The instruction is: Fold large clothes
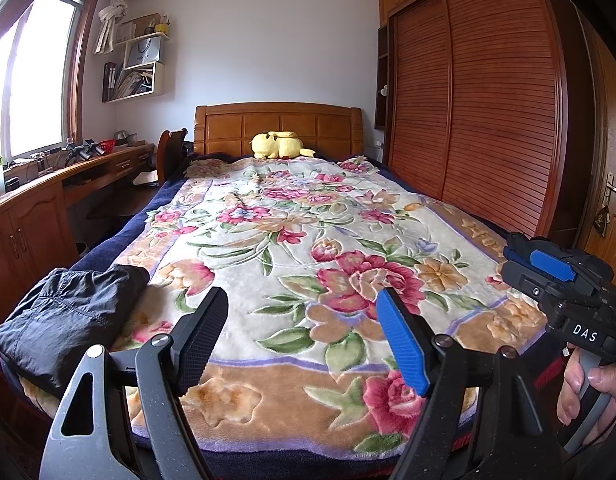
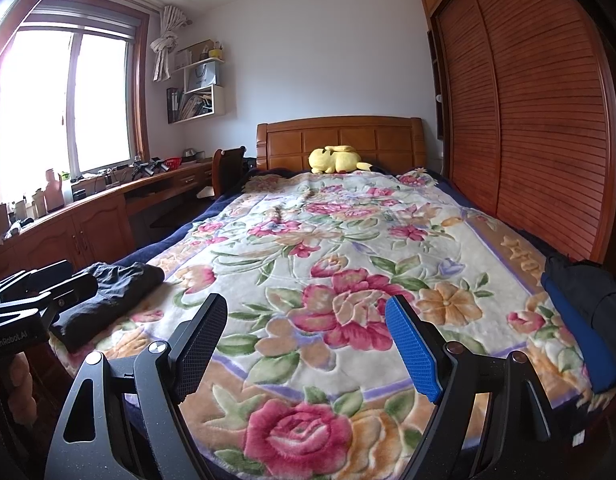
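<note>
Black and blue pads face each other across a wide gap on the left tool (image 1: pixel 302 334), and nothing lies between them; the right tool (image 2: pixel 308 340) stands the same way, jaws spread and empty. Both hang above the foot of the bed, pointing along it toward the headboard (image 1: pixel 279 125). In the left wrist view the right tool shows at the right edge, with a hand (image 1: pixel 592 388) wrapped round its grip.

Under both tools spreads a plush floral blanket (image 1: pixel 308 216), and the stretch directly ahead of them carries no garment. On the near left corner of the bed sits a dark folded garment (image 1: pixel 68 316), squared into a compact packet, close beside the left tool but apart from it. On the near right edge, in the right wrist view, lies a second piece of clothing (image 2: pixel 584 320), dark with a blue panel, bunched and slumped over the blanket's border; how it is arranged I cannot tell, since much of it runs out of view.

Further off, a yellow plush toy (image 1: pixel 278 145) rests against the headboard, a slatted wardrobe (image 1: pixel 488 112) lines the right wall, and a wooden desk (image 1: pixel 48 184) runs under the window on the left.

Judging by this layout, one item looks finished and set aside on the left. The piece on the right appears to be the next job: it would need to be picked up, laid flat on the open blanket and folded. Neither tool is on it yet.
</note>
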A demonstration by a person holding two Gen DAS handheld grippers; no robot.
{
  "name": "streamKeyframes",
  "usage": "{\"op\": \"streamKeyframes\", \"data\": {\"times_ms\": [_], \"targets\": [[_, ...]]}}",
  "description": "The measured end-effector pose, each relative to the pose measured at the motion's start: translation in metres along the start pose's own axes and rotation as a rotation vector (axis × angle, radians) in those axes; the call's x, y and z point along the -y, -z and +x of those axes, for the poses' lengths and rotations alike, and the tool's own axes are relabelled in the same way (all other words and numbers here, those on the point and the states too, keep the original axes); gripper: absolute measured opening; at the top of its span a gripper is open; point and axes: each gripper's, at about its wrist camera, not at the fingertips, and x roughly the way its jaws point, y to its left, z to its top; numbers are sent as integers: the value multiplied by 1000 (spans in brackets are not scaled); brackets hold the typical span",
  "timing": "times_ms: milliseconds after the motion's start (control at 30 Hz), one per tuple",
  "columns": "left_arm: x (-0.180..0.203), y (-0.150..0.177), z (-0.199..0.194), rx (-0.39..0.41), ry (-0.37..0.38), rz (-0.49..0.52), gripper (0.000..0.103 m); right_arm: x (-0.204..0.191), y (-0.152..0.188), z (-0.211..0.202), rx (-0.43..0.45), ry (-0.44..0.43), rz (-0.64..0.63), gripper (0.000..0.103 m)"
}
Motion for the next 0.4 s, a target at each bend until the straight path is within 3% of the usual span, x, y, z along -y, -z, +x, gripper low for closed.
{"op": "streamKeyframes", "data": {"times_ms": [400], "targets": [[0,0,0,0,2,1,78,-1,0,0,1,0,2,83]]}}
